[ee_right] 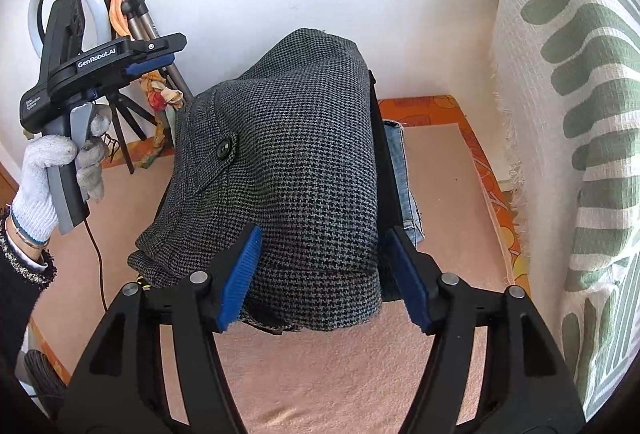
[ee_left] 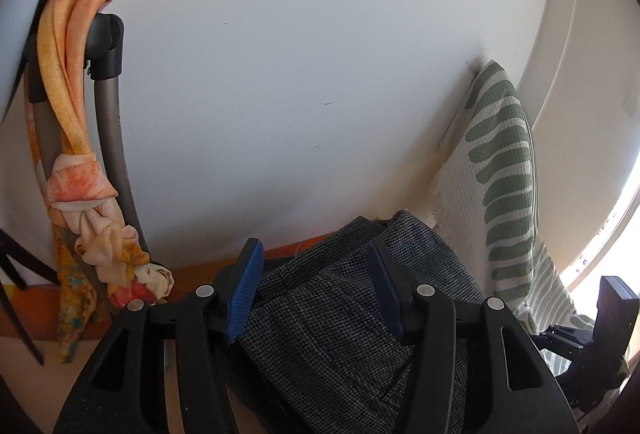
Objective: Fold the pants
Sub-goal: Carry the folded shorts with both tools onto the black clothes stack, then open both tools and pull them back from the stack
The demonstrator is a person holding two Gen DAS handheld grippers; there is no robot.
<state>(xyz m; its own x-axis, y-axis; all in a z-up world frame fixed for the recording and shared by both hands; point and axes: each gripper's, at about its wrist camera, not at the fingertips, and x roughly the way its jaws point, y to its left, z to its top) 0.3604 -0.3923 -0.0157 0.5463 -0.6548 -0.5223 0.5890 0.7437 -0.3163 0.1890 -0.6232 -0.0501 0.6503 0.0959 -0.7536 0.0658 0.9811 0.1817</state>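
Clearly "GenRobot.AI" on left gripper (ee_right: pixel 158 59), both grippers' jaws wide apart, empty, houndstooth pants (ee_right: pixel 288 169) between right gripper (ee_right: pixel 326 280)

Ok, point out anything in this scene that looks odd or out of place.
The houndstooth pants sit in a rumpled, humped heap rather than flat, with a corner of blue denim poking out from beneath them. Both the left tool and the right tool are open around the heap. A knotted orange scarf hangs on a tripod.
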